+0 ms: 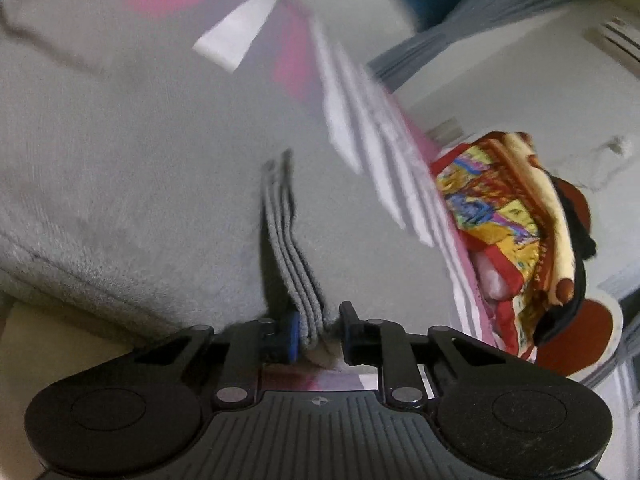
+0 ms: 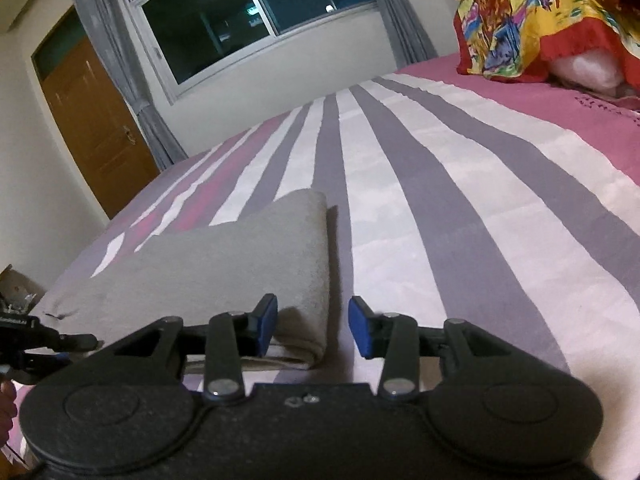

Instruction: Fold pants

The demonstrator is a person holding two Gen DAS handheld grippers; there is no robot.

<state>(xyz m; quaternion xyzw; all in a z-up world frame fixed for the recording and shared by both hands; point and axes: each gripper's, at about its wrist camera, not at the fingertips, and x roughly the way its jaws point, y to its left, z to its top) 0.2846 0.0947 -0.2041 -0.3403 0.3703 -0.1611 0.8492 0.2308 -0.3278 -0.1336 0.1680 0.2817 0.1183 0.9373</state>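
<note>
The grey pants [image 2: 240, 256] lie folded on the striped bedspread [image 2: 460, 200]. In the left wrist view the grey pants [image 1: 140, 160] fill most of the frame, blurred, and my left gripper [image 1: 318, 330] is shut on a stacked, ribbed fold of the fabric [image 1: 296, 276], which stands up between the blue pads. My right gripper [image 2: 314, 330] is open and empty, low over the bed, with the near right corner of the folded pants lying between its fingers. The left gripper also shows at the far left of the right wrist view [image 2: 40, 344].
A pile of colourful blankets [image 2: 552, 20] sits at the head of the bed and also shows in the left wrist view [image 1: 508, 220]. A window with grey curtains [image 2: 248, 16] and a brown door [image 2: 92, 120] stand beyond the bed's far edge.
</note>
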